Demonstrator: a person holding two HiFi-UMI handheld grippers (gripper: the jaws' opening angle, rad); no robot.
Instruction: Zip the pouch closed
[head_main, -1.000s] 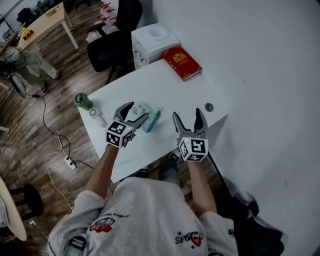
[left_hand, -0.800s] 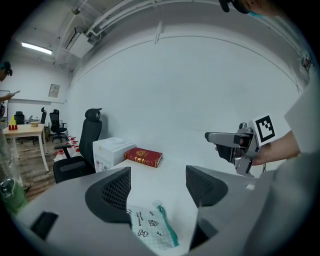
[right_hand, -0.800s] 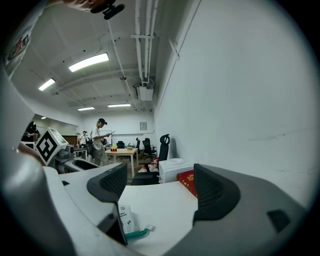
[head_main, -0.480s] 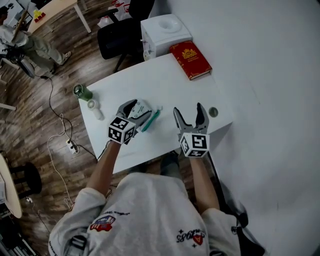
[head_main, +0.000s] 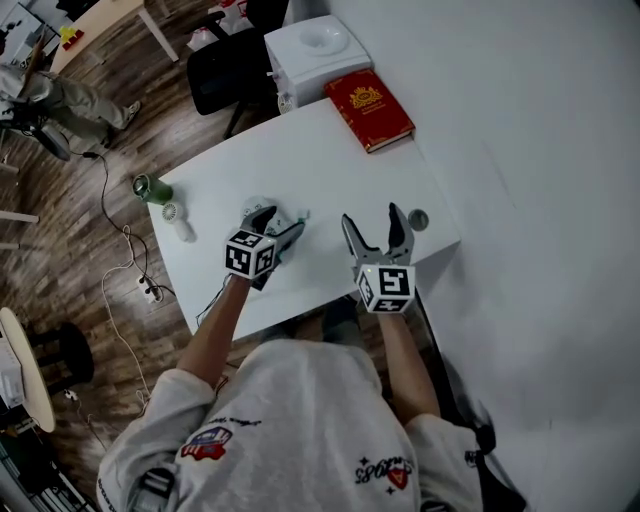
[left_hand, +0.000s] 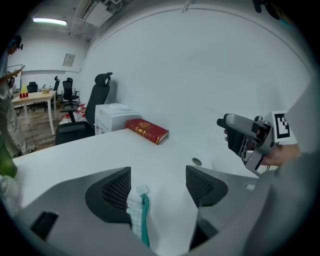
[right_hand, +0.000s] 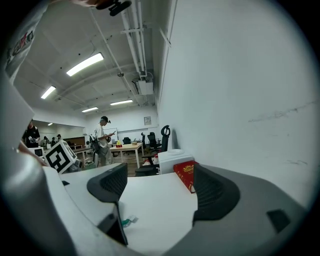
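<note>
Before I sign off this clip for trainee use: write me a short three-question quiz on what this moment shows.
1. True or false: the right gripper has its jaws shut on the pouch.
2. Which thing lies on the table near its far edge? A) a red book B) a laptop C) a mug
3. Fill in: the pouch lies between the open jaws of the ___ gripper.

Key
1. False: its jaws stand apart with nothing held.
2. A
3. Left: the left gripper has its jaws apart over the pouch, not yet closed on it.
</note>
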